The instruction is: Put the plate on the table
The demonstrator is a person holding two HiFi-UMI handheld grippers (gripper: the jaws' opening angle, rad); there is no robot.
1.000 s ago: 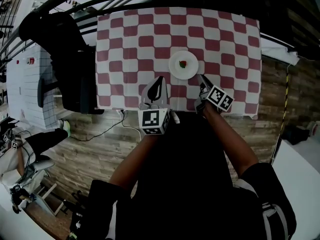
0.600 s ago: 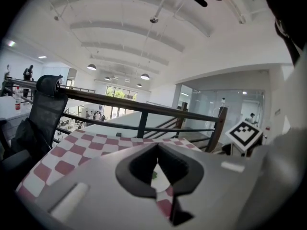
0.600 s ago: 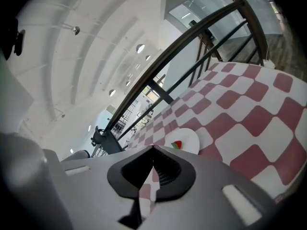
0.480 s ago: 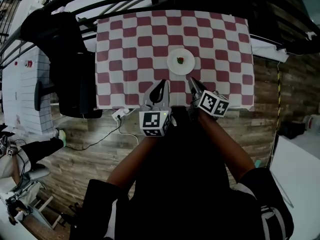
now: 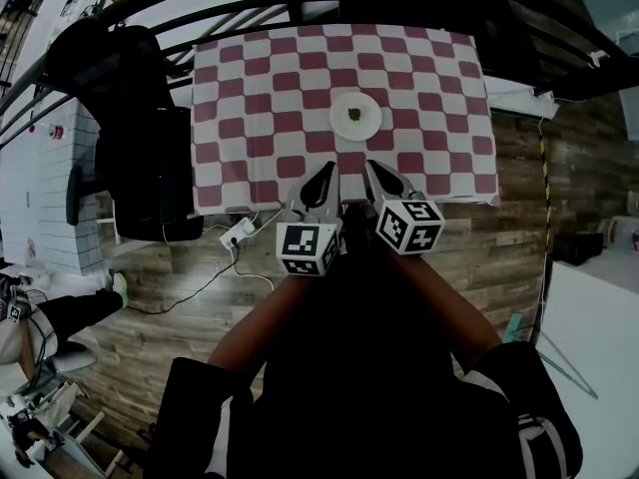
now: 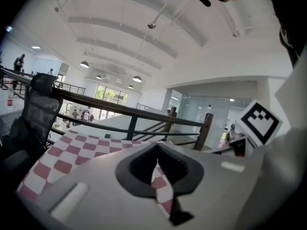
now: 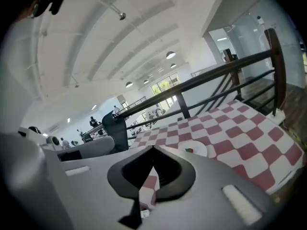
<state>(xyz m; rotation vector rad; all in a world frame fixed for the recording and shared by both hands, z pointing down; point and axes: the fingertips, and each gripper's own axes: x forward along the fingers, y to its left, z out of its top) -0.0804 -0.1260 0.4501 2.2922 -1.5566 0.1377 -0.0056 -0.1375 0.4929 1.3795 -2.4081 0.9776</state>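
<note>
Hovering by lower table (image 5: 250,98) edge | left hand-held gripper (image 5: 325,168): jaws together, empty | right hand-held gripper (image 5: 371,166): same | plate (image 5: 355,116) on table, upper centre, just above both tips, right one marginally nearer | round, no long axis

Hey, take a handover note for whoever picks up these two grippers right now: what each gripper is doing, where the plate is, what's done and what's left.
Left gripper: jaws together, nothing between them, held over the table's near edge.
Right gripper: jaws together, also empty, right beside the left one.
Plate: lies flat on the checkered table, near the middle and apart from both grippers. A small item sits on it.
Done: the plate is on the table and neither gripper holds it.
Left: nothing on this task, as far as the views show.
</note>
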